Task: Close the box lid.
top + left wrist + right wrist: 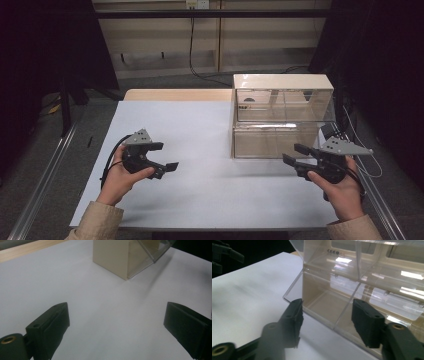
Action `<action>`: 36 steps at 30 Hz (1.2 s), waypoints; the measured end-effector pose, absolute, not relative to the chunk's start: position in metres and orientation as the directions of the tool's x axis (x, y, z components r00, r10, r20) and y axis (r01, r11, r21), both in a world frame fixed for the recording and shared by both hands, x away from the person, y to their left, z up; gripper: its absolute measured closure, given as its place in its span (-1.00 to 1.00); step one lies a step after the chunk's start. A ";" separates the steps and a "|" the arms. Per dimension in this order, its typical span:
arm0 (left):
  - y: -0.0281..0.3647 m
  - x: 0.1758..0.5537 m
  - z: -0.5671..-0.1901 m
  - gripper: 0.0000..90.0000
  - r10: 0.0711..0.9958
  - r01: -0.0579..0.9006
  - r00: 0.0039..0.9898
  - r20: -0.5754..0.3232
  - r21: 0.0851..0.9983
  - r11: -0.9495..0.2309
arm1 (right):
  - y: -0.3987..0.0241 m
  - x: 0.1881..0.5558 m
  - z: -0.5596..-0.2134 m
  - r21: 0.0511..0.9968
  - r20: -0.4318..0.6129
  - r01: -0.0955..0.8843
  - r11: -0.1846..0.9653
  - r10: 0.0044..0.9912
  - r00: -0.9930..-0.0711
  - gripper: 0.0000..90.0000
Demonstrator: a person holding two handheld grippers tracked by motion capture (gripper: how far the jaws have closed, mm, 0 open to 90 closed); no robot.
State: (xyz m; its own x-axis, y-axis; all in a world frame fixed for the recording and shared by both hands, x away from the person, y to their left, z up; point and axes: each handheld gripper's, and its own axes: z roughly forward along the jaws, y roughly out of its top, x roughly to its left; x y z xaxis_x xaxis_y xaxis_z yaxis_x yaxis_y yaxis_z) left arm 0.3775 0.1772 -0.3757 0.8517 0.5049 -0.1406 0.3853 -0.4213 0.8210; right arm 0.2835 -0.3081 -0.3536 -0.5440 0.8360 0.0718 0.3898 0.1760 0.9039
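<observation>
High view: left gripper (159,156) held above the white desk (200,195), jaws spread, nothing between them, well apart from the clear two-tier bin box (282,116). Right gripper (298,154) also released, jaws pointing at the box's lower front corner.

Left gripper view: bare desk between the jaws; the box's beige side wall (111,257) lies far ahead.

Right gripper view: the clear flap of the lower compartment (317,297) sits just beyond the jaw tips, its edge beside one jaw. Risk, as I judge it: the light, unanchored box slides when nudged, or a jaw catches the flap's thin edge and skids off slick plastic.
</observation>
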 end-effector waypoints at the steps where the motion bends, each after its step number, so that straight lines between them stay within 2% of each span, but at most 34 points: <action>1: 0.178 0.377 -0.377 -0.86 0.502 0.381 0.854 -0.137 0.822 -0.423 | -0.307 0.283 -0.356 0.901 0.075 0.395 0.180 0.833 -0.548 -0.15; 23: 0.198 0.367 -0.395 -0.86 0.515 0.376 0.849 -0.118 0.819 -0.433 | -0.294 0.271 -0.389 0.884 0.072 0.413 0.219 0.810 -0.583 -0.52; 36: 0.208 0.361 -0.404 -0.86 0.516 0.375 0.849 -0.114 0.817 -0.438 | -0.294 0.266 -0.401 0.880 0.088 0.426 0.212 0.807 -0.583 -0.59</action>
State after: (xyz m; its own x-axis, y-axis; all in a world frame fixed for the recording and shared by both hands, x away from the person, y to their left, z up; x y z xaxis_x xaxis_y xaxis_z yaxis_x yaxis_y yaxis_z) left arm 0.3613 0.2078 -0.4045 0.8492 0.5158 -0.1135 0.3753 -0.4381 0.8168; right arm 0.2655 -0.2943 -0.4009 -0.5834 0.8074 0.0875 0.4259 0.2124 0.8795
